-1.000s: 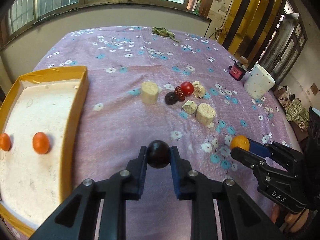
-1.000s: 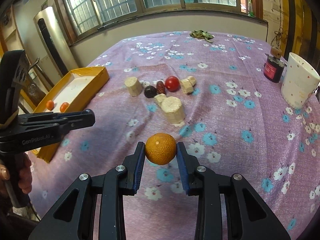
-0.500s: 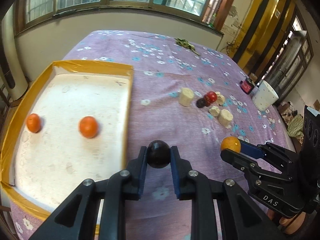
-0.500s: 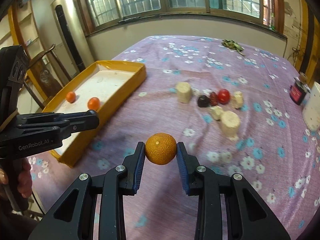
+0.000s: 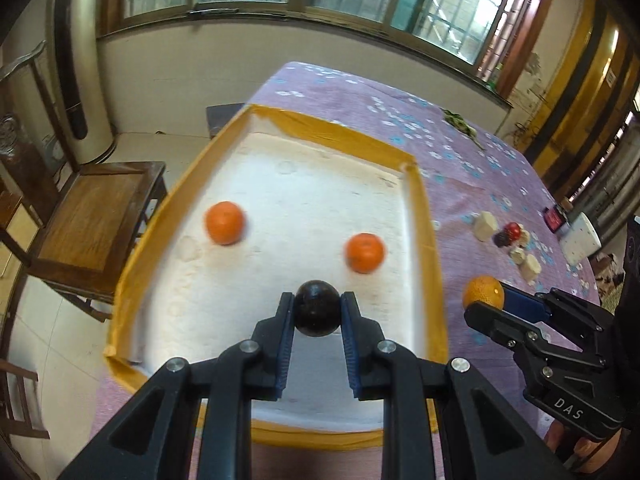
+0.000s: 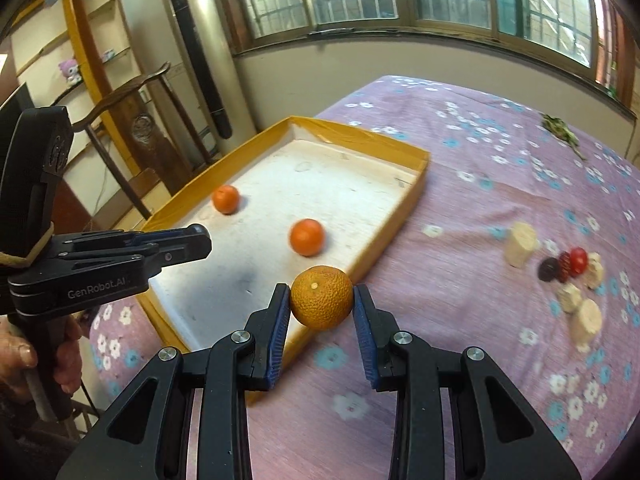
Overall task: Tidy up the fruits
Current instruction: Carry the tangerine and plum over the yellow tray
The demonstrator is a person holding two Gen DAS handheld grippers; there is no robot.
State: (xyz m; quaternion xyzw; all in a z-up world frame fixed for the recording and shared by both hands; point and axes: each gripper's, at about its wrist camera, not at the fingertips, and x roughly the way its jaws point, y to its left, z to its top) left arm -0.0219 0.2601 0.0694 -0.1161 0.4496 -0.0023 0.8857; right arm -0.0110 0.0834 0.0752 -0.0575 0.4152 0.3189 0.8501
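My left gripper (image 5: 317, 314) is shut on a dark round fruit (image 5: 317, 308) and holds it above the near part of the yellow-rimmed tray (image 5: 428, 240). Two small oranges (image 5: 225, 222) (image 5: 365, 252) lie on the tray's white floor. My right gripper (image 6: 322, 304) is shut on a rough-skinned orange (image 6: 322, 296), held above the tray's near right rim (image 6: 400, 216). The right gripper also shows in the left wrist view (image 5: 486, 304), just right of the tray. The left gripper shows in the right wrist view (image 6: 200, 242), over the tray.
A cluster of pale cork-like pieces (image 6: 520, 238), a dark fruit (image 6: 548, 269) and a red fruit (image 6: 578, 258) lies on the purple flowered cloth (image 6: 480, 160) to the right. A white cup (image 5: 580, 236) stands far right. A wooden chair (image 5: 92, 220) stands left of the table.
Both grippers have moved left with their fruits. The left one is now over the tray; the right one has come up to the tray's right rim.
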